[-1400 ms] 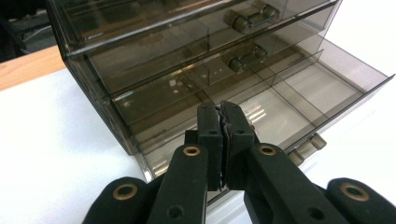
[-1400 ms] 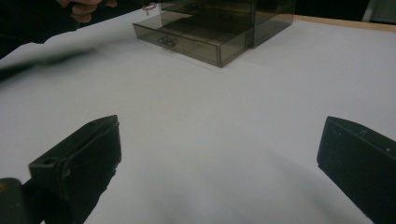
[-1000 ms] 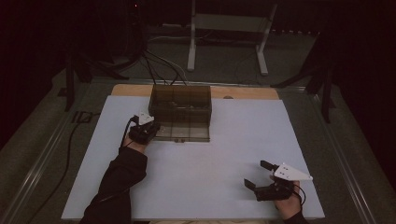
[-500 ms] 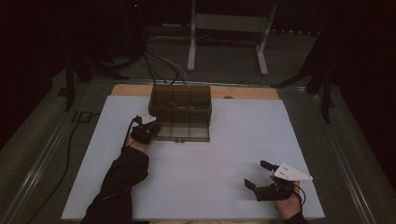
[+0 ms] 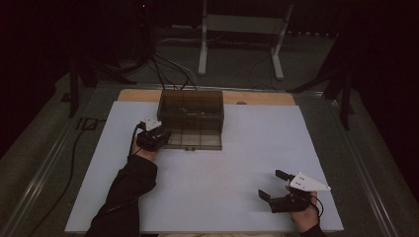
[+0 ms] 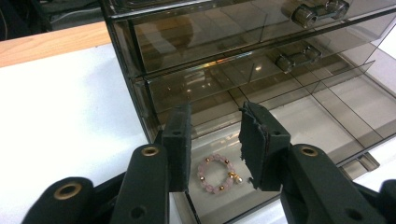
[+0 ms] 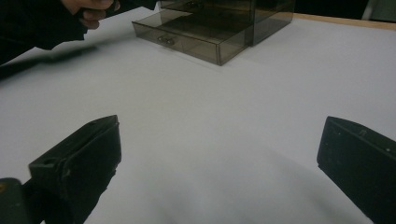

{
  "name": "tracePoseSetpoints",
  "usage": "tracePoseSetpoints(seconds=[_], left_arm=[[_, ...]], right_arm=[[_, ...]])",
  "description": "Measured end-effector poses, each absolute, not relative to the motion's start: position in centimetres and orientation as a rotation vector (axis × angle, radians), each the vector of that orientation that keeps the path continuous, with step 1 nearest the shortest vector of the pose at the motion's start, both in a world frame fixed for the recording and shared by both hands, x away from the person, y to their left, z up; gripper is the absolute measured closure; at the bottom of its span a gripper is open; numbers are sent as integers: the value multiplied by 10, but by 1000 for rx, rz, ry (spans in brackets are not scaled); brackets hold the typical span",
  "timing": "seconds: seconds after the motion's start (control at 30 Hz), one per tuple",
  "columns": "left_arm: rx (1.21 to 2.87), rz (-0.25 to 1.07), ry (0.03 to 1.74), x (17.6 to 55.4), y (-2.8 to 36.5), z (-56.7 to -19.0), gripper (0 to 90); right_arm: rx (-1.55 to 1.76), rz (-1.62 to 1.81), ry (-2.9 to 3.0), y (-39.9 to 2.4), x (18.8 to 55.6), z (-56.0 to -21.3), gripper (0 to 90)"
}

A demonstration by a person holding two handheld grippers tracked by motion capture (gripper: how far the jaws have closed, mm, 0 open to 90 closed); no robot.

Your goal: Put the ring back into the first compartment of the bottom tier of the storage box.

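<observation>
Drawer organizer (image 5: 191, 114), smoked clear plastic, sits at the far middle of the white surface (image 5: 237, 168), back edge near the wooden strip. Bottom drawer (image 5: 193, 139) is pulled out toward the person; the two upper drawers read as shut, with their metal handles (image 6: 320, 10) visible in the left gripper view.

Left gripper (image 5: 157, 137) is over the front-left compartment of the open drawer. Its fingers (image 6: 179, 144) stand apart with nothing between them, straddling empty air above the drawer floor. Right gripper (image 5: 279, 186) is parked low at the near right of the surface, well apart from the organizer, fingers (image 7: 84, 154) spread wide and empty.

Bead bracelet (image 6: 217, 173), pink beads with gold spacers and a small charm, lies flat on the floor of that front-left compartment, directly below and between the left fingers, not touched.

Status, my read:
- drawer open: done
- bracelet is inside the drawer, not held
- can't tell from this frame alone whether it's a drop-off or a pick-up
- if drop-off: left to do is back the left gripper out and push the drawer shut
- if pick-up: left to do is lower, close on the beads, lift clear of the drawer wall
</observation>
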State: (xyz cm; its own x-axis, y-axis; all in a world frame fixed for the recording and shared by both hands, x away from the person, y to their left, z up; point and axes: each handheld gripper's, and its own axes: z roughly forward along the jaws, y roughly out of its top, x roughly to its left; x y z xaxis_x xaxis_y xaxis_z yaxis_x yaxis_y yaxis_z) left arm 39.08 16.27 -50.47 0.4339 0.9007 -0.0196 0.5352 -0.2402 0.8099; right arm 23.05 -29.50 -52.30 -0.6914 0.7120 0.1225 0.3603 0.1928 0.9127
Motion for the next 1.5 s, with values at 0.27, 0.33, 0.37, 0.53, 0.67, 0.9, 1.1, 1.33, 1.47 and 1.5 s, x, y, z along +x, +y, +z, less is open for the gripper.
tracePoseSetpoints(seconds=[0.27,0.33,0.37,0.53,0.67,0.9,1.1,1.33,1.47,1.5], left_arm=[[1914,566,1202,387,160,-497,587],[1911,564,1200,386,159,-494,575],[1911,558,1199,385,158,-492,562],[1918,537,1165,381,154,-483,500],[1938,511,1121,378,147,-477,456],[1931,482,1058,371,138,-465,372],[1916,415,1009,366,133,-457,262],[1950,344,946,363,125,-453,162],[1955,300,909,361,124,-452,61],[1958,284,894,361,123,-451,40]], right_arm=[[1013,1501,2146,-295,231,-523,0],[1013,1503,2146,-295,231,-523,0],[1014,1502,2146,-295,231,-523,0],[1014,1504,2148,-295,231,-523,0],[1017,1503,2149,-295,231,-523,0],[1013,1503,2149,-295,231,-523,0],[1013,1504,2150,-295,230,-523,0],[1014,1503,2152,-295,230,-523,0],[1012,1503,2151,-295,230,-523,0],[1013,1504,2151,-295,230,-523,0]])
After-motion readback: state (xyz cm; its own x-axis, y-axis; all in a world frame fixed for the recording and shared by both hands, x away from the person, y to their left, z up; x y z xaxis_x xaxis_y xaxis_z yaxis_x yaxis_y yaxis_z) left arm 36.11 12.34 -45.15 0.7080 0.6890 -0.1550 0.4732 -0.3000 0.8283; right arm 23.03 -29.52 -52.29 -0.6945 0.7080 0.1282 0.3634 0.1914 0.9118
